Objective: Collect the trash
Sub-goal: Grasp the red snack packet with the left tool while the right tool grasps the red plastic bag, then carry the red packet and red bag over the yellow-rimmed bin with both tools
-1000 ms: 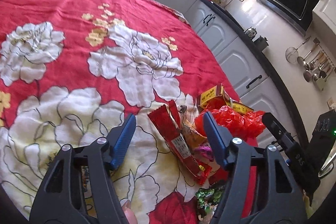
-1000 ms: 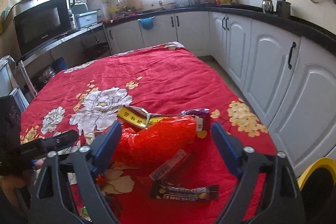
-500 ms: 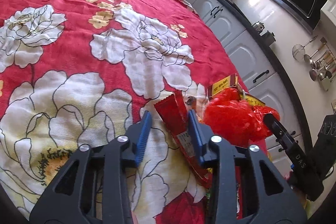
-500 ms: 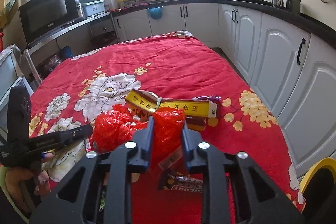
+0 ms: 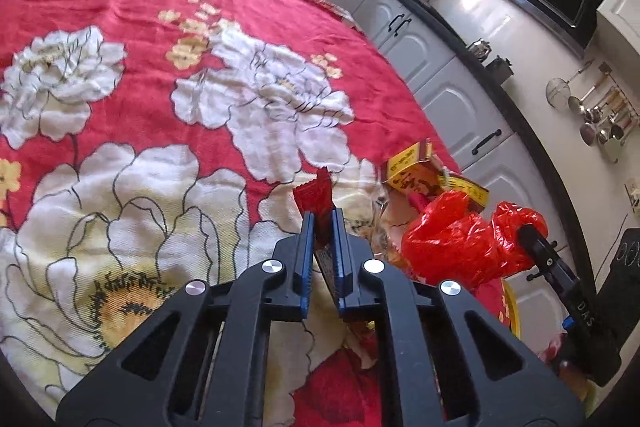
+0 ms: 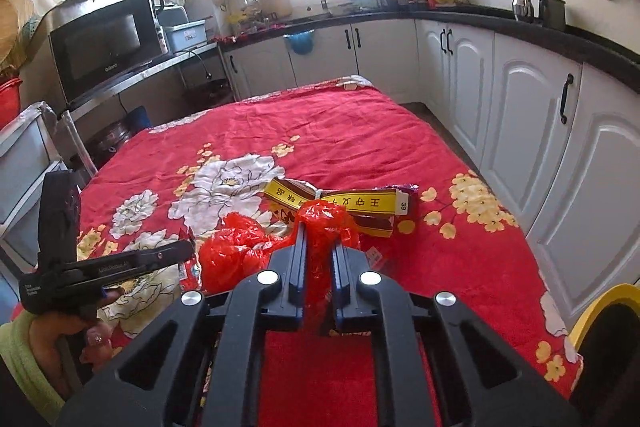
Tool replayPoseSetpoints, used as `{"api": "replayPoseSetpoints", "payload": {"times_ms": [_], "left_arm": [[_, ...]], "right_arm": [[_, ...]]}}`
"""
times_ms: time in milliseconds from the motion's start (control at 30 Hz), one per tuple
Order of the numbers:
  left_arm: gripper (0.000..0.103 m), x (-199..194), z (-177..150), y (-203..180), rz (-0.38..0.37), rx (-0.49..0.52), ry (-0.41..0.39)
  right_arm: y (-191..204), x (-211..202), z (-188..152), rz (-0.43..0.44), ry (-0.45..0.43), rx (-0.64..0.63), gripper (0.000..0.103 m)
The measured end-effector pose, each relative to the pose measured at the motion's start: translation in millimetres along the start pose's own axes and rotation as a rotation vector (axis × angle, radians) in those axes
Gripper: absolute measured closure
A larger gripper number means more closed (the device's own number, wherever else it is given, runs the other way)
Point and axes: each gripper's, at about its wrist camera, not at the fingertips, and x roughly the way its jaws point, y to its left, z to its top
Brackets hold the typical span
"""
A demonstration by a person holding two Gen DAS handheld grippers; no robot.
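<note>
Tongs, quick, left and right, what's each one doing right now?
Left tongs: closed on the red snack wrapper.
Right tongs: closed on the red plastic bag.

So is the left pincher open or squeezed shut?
Shut. The left gripper has its blue fingers clamped on a red wrapper.

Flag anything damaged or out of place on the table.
Litter sits in one heap at the table's near right corner: a torn-open yellow box lying flat, a crumpled red bag pinched by the right gripper, and a red wrapper clamped in the left gripper. Nothing is spilled.
</note>
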Motion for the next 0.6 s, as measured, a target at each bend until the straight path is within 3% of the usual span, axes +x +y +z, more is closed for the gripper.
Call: {"api": "replayPoseSetpoints", "payload": {"times_ms": [600], "left_arm": [[0.099,-56.6,2.8,-75.9,-0.075,0.2,-0.131]], "right_arm": [[-15.7,-68.0,3.7,-0.063,-0.123,0.011,0.094]]}}
